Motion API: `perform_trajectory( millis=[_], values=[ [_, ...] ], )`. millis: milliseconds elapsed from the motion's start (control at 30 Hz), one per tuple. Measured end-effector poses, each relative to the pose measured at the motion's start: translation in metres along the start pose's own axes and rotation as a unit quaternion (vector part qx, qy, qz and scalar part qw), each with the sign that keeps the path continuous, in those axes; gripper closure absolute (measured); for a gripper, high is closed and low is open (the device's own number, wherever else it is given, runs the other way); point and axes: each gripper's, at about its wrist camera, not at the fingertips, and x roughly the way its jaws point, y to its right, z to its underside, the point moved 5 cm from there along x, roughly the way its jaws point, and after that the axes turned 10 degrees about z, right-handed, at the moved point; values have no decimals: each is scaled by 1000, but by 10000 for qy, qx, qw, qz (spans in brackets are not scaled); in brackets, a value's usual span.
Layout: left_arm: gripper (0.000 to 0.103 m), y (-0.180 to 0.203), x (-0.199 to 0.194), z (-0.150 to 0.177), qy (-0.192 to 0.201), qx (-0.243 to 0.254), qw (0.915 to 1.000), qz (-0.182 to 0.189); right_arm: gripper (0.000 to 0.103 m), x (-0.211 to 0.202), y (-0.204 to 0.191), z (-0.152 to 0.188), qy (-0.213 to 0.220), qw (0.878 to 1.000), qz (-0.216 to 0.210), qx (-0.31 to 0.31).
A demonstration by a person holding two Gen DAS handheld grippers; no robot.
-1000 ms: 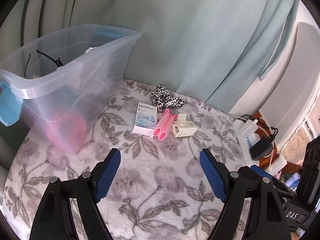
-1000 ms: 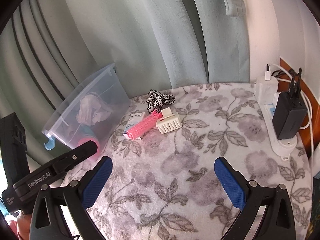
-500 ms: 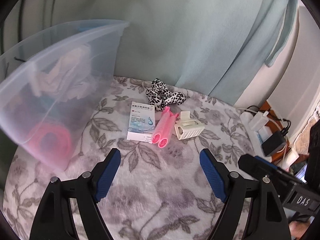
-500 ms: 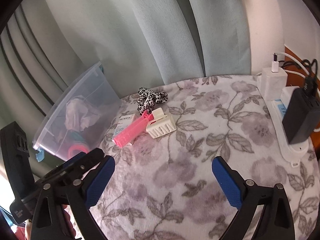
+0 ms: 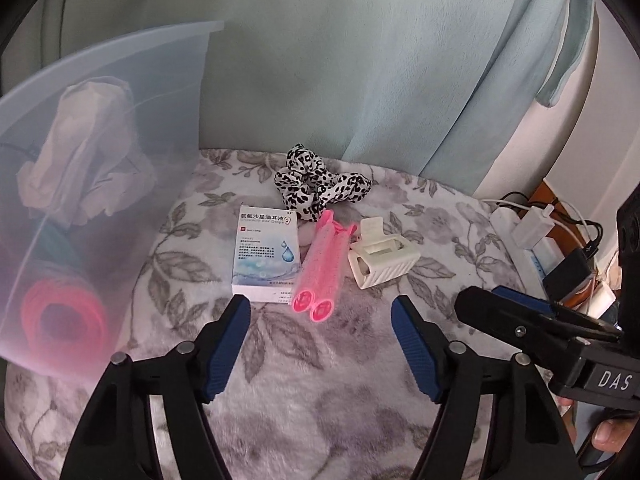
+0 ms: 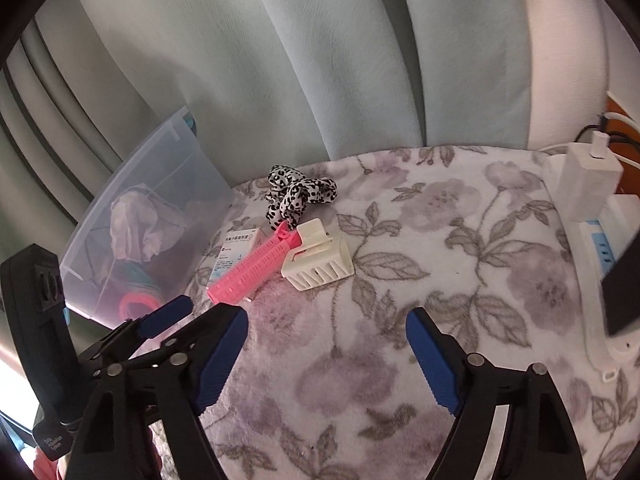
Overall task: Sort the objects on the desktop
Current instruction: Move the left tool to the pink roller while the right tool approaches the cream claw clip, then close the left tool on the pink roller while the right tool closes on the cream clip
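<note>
On the floral cloth lie a white ear-drops box (image 5: 267, 254), a pink hair roller (image 5: 321, 268), a cream hair claw (image 5: 383, 258) and a leopard-print scrunchie (image 5: 320, 186), grouped together. They also show in the right wrist view: box (image 6: 236, 249), roller (image 6: 256, 266), claw (image 6: 318, 262), scrunchie (image 6: 298, 196). My left gripper (image 5: 320, 344) is open and empty, just short of the roller's near end. My right gripper (image 6: 326, 354) is open and empty, a little nearer than the claw.
A clear plastic bin (image 5: 80, 208) stands at the left, holding crumpled tissue and a pink ring; it shows in the right wrist view too (image 6: 152, 216). A power strip with chargers (image 6: 592, 216) lies along the right edge. Curtains hang behind.
Both grippers have moved forward and lower toward the group of objects, which now look larger. The bin has slid to the left edge of the left wrist view. Both jaws stay open.
</note>
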Motion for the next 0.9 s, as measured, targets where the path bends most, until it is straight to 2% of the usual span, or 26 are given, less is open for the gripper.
perform_trajectory(
  millis=[133,267,333,767,900],
  values=[
    [41,-2,9,-1,-74,53,10000,7,21,11,-5,-6,-83,9999,-50,-130],
    [44,-5,14,-1,-94,81,9999,0,22,23,-11,-11,-198,9994,-67,-263],
    [51,-7,15,-2,-99,84,9999,-7,22,29,-15,-12,-262,9991,-80,-330],
    [53,-11,21,-2,-85,110,9999,56,29,66,-22,-15,-593,9972,-77,-456],
    [62,-12,22,-2,-95,141,9998,81,32,72,-25,-17,-636,9966,-34,-513]
  ],
)
